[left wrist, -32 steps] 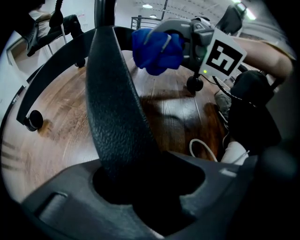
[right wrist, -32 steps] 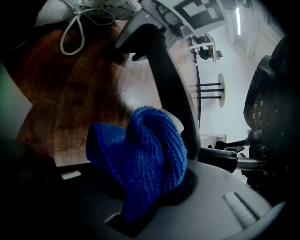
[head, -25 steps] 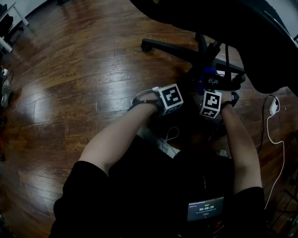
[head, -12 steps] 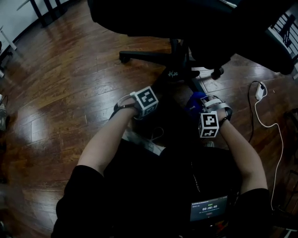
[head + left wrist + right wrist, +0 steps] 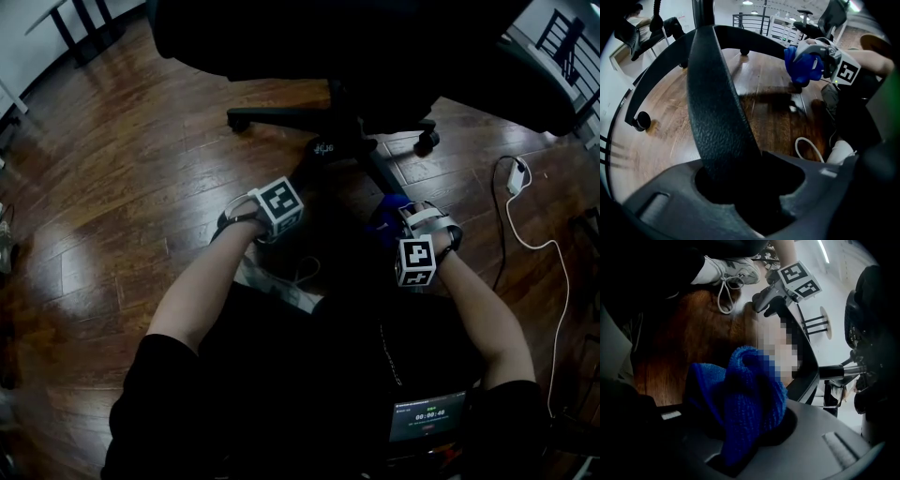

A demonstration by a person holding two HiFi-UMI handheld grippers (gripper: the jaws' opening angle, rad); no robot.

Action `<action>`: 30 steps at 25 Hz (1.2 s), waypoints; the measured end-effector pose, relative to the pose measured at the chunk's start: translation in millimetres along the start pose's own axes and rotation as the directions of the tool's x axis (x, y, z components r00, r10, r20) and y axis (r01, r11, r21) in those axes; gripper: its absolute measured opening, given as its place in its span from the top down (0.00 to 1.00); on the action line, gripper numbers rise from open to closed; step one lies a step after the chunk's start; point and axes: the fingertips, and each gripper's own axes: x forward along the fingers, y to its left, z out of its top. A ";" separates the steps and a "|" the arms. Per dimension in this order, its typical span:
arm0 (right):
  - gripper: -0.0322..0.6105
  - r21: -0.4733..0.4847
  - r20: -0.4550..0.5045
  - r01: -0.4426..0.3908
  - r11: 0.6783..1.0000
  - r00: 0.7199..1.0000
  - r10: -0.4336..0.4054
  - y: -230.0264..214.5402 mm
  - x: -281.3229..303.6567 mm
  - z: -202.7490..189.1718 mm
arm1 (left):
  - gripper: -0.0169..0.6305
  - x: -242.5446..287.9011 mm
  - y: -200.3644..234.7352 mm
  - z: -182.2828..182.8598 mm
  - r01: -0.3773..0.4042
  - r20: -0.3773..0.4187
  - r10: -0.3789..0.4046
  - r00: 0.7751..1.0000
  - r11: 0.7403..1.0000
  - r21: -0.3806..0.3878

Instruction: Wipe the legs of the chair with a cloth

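Observation:
A black office chair's star base (image 5: 328,141) spreads its legs over the wooden floor. My left gripper (image 5: 281,208) is shut on one textured black leg (image 5: 717,108), which runs up and away from the jaws in the left gripper view. My right gripper (image 5: 405,230) is shut on a bunched blue cloth (image 5: 386,217) and holds it against a neighbouring leg (image 5: 380,178). In the left gripper view the blue cloth (image 5: 801,65) sits on that leg at the upper right. The cloth (image 5: 745,394) fills the right gripper's (image 5: 740,437) jaws in the right gripper view.
The chair seat (image 5: 375,37) hangs dark over the base. Casters (image 5: 237,122) (image 5: 428,142) end the far legs. A white cable and adapter (image 5: 517,176) lie on the floor at right. A white shoe (image 5: 281,279) rests below the left gripper. Desk legs (image 5: 89,28) stand at top left.
My right gripper has slid the blue cloth along the leg, away from the hub and toward the person. The left gripper has kept its hold on the other leg.

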 end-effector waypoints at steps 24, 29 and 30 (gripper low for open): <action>0.81 0.015 -0.049 0.170 0.985 0.984 -0.169 -170.9 76.0 51.7 | 0.69 -4.9 -8.1 4.8 0.060 0.022 -0.061 0.998 0.998 0.017; 0.81 0.038 0.001 0.105 0.994 0.994 -0.105 -124.8 54.1 37.1 | 0.69 -2.7 -7.0 3.3 0.048 0.005 -0.048 0.999 0.999 0.019; 0.81 0.029 0.013 0.078 0.996 0.997 -0.079 -109.6 47.3 33.6 | 0.69 -1.9 -6.0 1.9 0.045 0.000 -0.045 0.999 0.999 0.019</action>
